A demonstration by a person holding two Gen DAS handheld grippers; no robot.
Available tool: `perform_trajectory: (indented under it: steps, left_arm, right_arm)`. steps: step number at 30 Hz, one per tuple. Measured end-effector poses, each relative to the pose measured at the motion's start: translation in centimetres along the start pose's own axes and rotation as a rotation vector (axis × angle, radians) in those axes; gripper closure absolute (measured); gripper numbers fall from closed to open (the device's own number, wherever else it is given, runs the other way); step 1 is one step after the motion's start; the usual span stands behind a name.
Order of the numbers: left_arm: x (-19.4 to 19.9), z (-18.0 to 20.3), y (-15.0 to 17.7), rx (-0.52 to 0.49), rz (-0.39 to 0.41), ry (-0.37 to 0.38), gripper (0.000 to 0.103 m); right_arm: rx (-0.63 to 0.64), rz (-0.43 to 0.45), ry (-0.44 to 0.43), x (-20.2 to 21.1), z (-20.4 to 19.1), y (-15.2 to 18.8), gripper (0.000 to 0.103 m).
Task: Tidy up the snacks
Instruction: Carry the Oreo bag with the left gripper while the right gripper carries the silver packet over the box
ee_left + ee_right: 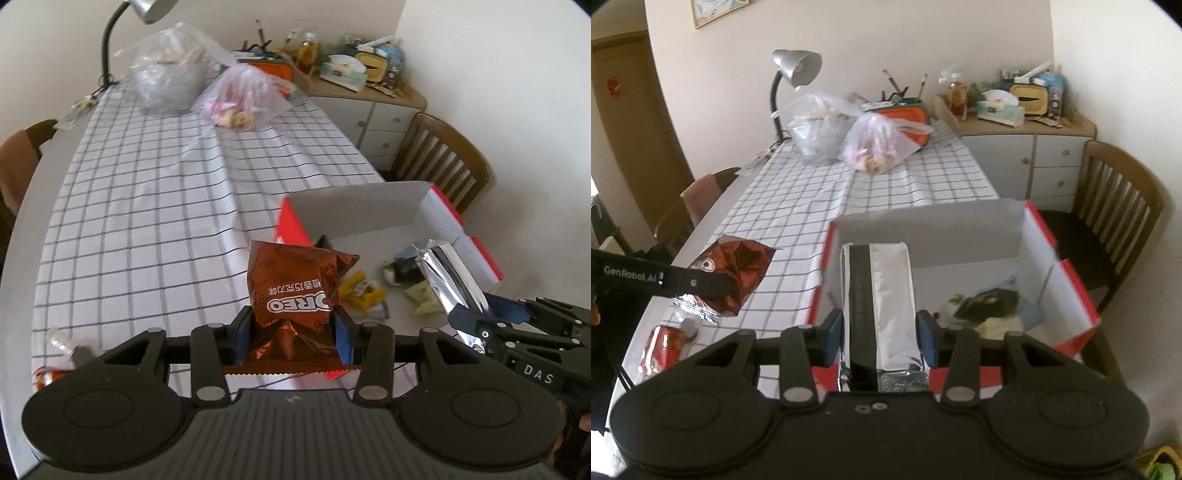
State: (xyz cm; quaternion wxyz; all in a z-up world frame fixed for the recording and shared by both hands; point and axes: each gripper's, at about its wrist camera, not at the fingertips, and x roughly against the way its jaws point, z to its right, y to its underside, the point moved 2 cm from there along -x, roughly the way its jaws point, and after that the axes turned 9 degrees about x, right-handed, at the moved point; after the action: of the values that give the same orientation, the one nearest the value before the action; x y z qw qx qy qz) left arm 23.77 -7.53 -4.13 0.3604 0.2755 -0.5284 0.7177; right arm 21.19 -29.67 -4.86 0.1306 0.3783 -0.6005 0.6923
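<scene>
My left gripper [293,334] is shut on a brown Oreo packet [295,291], held above the checked tablecloth just left of the red and white box [295,225]. In the right wrist view the same packet [738,273] shows at the left, pinched in the left gripper [713,282]. My right gripper [881,338] is shut on a silver foil pack with a black stripe [879,295], held over the near left part of the open box [1071,266]. From the left wrist the foil pack [450,277] and right gripper [487,314] appear at the right. Several small snacks [369,288] lie inside the box.
Two clear plastic bags of food [243,99] and a desk lamp [794,74] stand at the table's far end. A red packet [663,345] and a small wrapped item lie near the front left edge. A wooden chair [1115,206] and a cluttered cabinet [1015,122] are at the right.
</scene>
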Motion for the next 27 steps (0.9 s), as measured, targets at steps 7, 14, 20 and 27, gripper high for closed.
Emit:
perform_trajectory:
  steps: [7,14,20,27]
  left_arm:
    - [-1.9,4.1,-1.2,-0.017,-0.002,0.005,0.059]
    - [-4.5,7.1,-1.7,-0.019,-0.025,-0.018,0.059]
    - [-7.2,9.3,-2.4,-0.02,-0.055,-0.047,0.059]
    - [-10.7,11.1,-3.1,-0.022,-0.108,-0.082,0.059]
  right_arm:
    - [-0.003,0.006,0.024,-0.4,3.3,-0.7,0.062]
    - [-0.008,0.005,0.038,-1.1,6.7,-1.2,0.062]
    - [-0.026,-0.035,0.037,-2.8,9.4,-1.5,0.062]
    - [0.004,-0.097,0.027,-5.5,11.0,-1.5,0.062]
